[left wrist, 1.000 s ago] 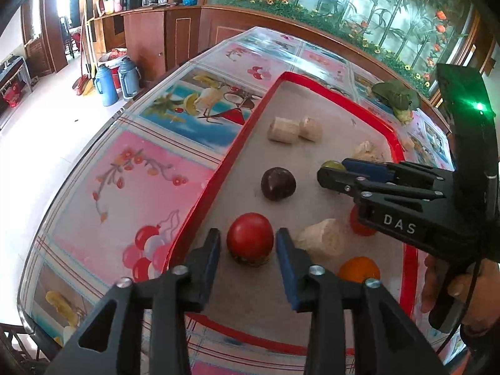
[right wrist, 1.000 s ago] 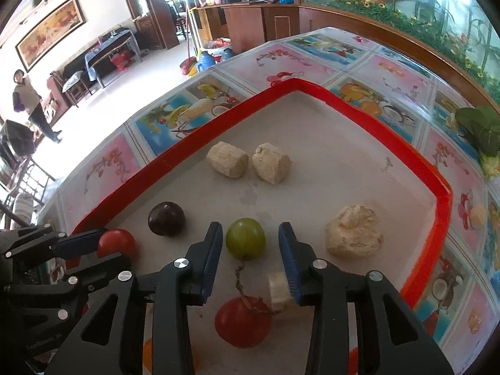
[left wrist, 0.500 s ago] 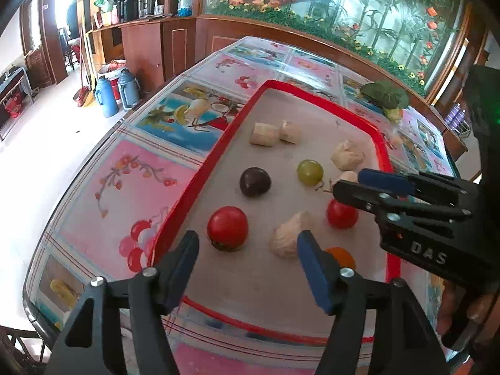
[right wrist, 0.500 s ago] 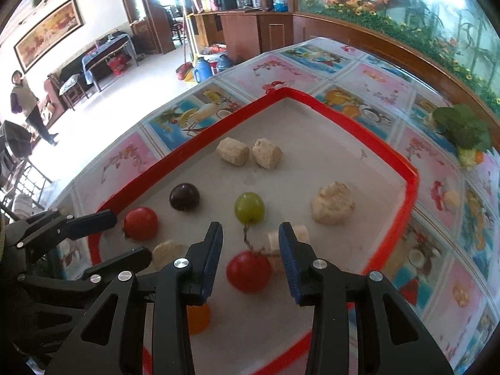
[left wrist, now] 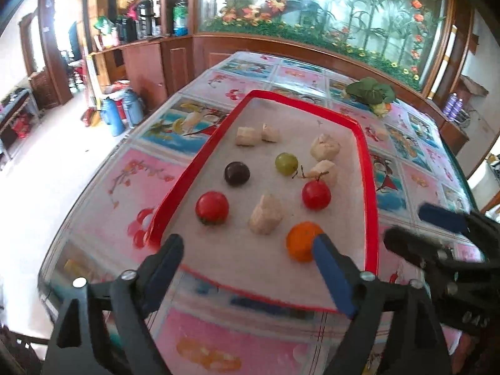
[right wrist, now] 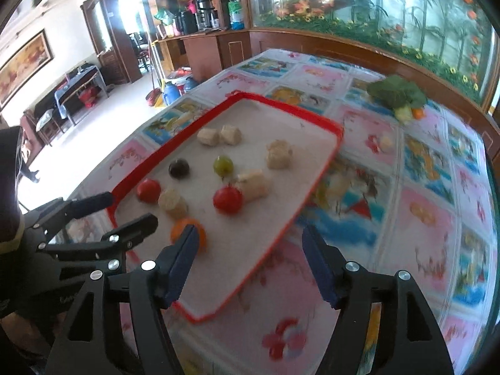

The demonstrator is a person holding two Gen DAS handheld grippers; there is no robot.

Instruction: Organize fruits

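Note:
A red-rimmed tray [left wrist: 370, 187] [right wrist: 312, 184] holds two red tomatoes [left wrist: 212, 207] [left wrist: 316, 194], a dark plum [left wrist: 237, 173], a green grape [left wrist: 286, 163], an orange [left wrist: 300, 240] and several beige chunks [left wrist: 266, 215]. My left gripper [left wrist: 247, 268] is open and empty above the tray's near edge. My right gripper [right wrist: 250, 261] is open and empty above the tray's near right corner. It shows blurred in the left wrist view [left wrist: 434, 231]. The left gripper shows in the right wrist view [right wrist: 115, 215].
The tray lies on a table with a fruit-print cloth [left wrist: 125, 187]. A bunch of green leaves with small fruit [left wrist: 372, 93] [right wrist: 398, 93] lies at the table's far side. Wooden cabinets [left wrist: 150, 68] and thermos jugs [left wrist: 118, 115] stand beyond the left edge.
Both grippers have pulled back and up from the tray and opened wide. The left one has left the red tomato, the right one the green grape. The fruits stay in place.

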